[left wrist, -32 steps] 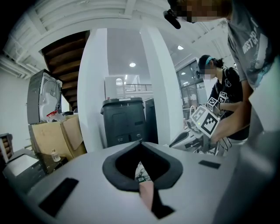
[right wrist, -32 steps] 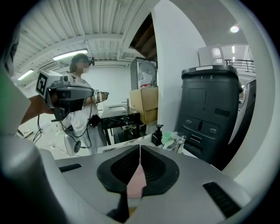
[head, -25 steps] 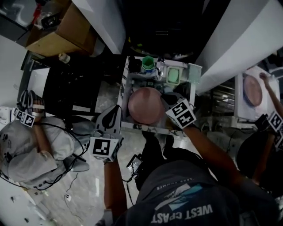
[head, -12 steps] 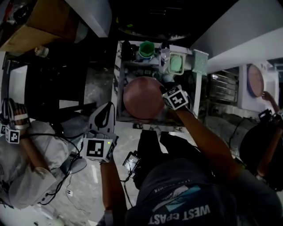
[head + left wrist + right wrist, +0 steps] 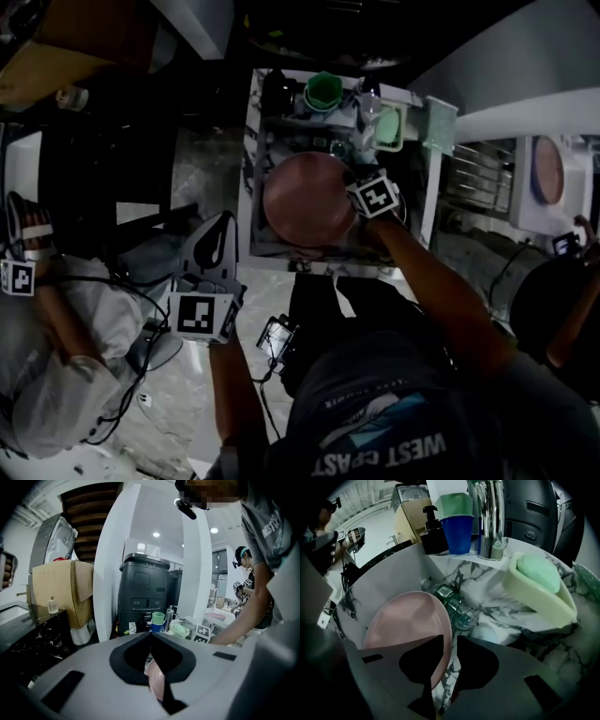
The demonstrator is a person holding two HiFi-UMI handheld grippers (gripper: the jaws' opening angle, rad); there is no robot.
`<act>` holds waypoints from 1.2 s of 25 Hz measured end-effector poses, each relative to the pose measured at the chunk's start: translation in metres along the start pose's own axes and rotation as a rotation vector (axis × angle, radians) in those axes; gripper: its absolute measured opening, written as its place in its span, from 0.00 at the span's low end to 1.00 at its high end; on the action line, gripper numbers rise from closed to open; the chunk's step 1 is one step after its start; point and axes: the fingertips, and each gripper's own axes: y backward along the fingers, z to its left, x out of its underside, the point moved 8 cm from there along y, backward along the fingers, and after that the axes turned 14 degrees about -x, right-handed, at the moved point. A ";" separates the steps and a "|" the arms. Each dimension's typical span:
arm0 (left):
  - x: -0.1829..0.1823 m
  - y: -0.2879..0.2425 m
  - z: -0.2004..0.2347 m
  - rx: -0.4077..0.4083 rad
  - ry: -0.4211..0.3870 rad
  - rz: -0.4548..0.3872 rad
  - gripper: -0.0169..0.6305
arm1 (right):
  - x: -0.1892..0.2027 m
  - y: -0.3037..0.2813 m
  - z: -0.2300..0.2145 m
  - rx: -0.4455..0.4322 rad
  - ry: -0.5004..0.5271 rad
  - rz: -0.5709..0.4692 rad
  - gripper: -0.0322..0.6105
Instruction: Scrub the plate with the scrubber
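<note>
While the right gripper [image 5: 450, 644] points steeply down into the marble sink [image 5: 487, 585], its fingers stand spread, having just been opening. The right rim of the pink plate [image 5: 405, 620] passes under the tip of the finger at the view's left. The slot between the two fingers shows mostly bare sink floor, and neither pad presses on the plate. From that finger the plate spreads away leftward to the sink's white side wall, leaving little room on that side.

Just beyond the fingertips a clear glass [image 5: 454, 606] lies on its side against the plate's far rim. Ahead and to the right of the fingers, the green scrubber [image 5: 539, 571] sits in a pale holder [image 5: 534, 599], well apart from both pads. Open marble lies between the glass and the holder. A blue cup [image 5: 459, 534] and a chrome tap [image 5: 487, 517] stand along the back edge.

The left gripper [image 5: 150, 634] hangs outside the sink's near left corner. Its fingers are pressed together at the tips and pinch nothing.
</note>
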 end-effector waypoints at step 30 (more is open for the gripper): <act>0.015 0.054 0.007 -0.116 0.052 -0.060 0.03 | -0.041 0.139 0.064 -0.022 0.169 -0.271 0.11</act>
